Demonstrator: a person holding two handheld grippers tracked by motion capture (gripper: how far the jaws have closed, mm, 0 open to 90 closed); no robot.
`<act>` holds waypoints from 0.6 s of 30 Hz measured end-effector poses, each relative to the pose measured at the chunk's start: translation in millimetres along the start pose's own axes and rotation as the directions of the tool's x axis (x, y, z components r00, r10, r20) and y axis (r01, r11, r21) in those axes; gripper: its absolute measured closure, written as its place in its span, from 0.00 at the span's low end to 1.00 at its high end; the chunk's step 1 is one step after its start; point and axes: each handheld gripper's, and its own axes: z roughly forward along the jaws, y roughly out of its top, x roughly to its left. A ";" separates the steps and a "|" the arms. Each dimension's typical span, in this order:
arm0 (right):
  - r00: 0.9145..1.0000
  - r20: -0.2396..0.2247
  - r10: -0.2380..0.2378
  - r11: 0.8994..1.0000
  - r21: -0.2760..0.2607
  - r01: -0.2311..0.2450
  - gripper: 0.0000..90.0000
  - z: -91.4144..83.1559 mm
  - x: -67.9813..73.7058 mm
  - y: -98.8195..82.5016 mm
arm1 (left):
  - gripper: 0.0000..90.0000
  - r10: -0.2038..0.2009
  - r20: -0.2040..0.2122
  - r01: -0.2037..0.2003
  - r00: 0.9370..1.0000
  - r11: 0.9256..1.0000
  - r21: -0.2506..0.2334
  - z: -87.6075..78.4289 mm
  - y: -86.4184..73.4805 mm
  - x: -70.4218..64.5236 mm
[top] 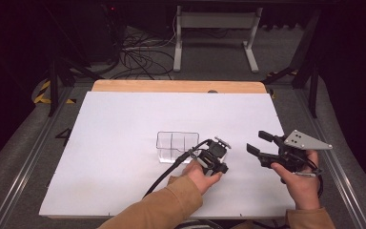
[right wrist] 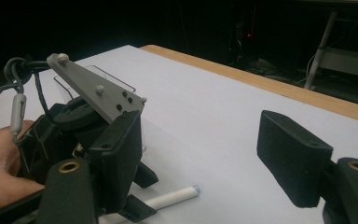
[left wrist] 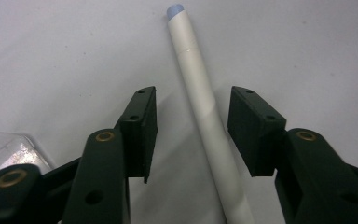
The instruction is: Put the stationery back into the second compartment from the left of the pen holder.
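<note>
A white pen (left wrist: 186,51) with a pale blue end lies flat on the white table sheet (top: 124,143). My left gripper (left wrist: 193,100) points down over it, one black jaw on each side of the barrel, and a gap shows between each pad and the pen, so it is open. In the high view this left gripper (top: 219,167) stands just right of a clear divided box (top: 177,145). My right gripper (top: 259,142) hovers farther right, open, with nothing between its jaws. The right gripper view shows the pen (right wrist: 177,196) lying by the left gripper's jaw tips (right wrist: 142,193).
The clear box (right wrist: 98,74) sits mid-table, close to the left gripper's left side; its corner (left wrist: 4,149) also appears in the left gripper view. A wooden table edge (top: 171,86) runs along the far side. Beyond it are cables and a white frame on the floor.
</note>
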 end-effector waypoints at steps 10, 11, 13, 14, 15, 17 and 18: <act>1.000 -0.008 -0.004 1.000 0.001 0.004 0.36 0.7 0.4 -0.1 | 0.70 -0.021 -0.025 0.021 0.999 1.000 -0.001 1.5 1.0 -0.6; 1.000 -0.008 -0.005 1.000 0.001 0.005 0.36 0.9 0.4 -0.2 | 0.71 -0.024 -0.027 0.024 0.999 1.000 -0.007 1.8 1.0 -0.1; 1.000 -0.006 -0.004 1.000 0.003 0.004 0.36 1.2 0.7 -0.2 | 0.75 -0.034 -0.038 0.034 0.999 0.999 -0.006 1.6 1.3 0.2; 1.000 -0.005 -0.006 1.000 0.006 0.006 0.36 1.4 0.9 -0.2 | 0.78 -0.038 -0.042 0.038 0.998 0.999 -0.007 1.6 1.4 0.7; 1.000 -0.008 -0.008 1.000 0.007 0.008 0.36 2.0 0.9 -0.5 | 0.81 -0.040 -0.047 0.040 0.998 0.999 -0.008 1.6 1.4 1.1; 1.000 -0.010 -0.011 1.000 0.007 0.011 0.36 2.8 1.0 -0.9 | 0.85 -0.050 -0.059 0.049 0.997 0.999 -0.014 2.0 1.4 0.9; 1.000 -0.011 -0.008 1.000 0.009 0.008 0.36 3.2 1.3 -1.0 | 0.87 -0.051 -0.057 0.051 0.997 0.999 -0.015 2.0 1.4 1.1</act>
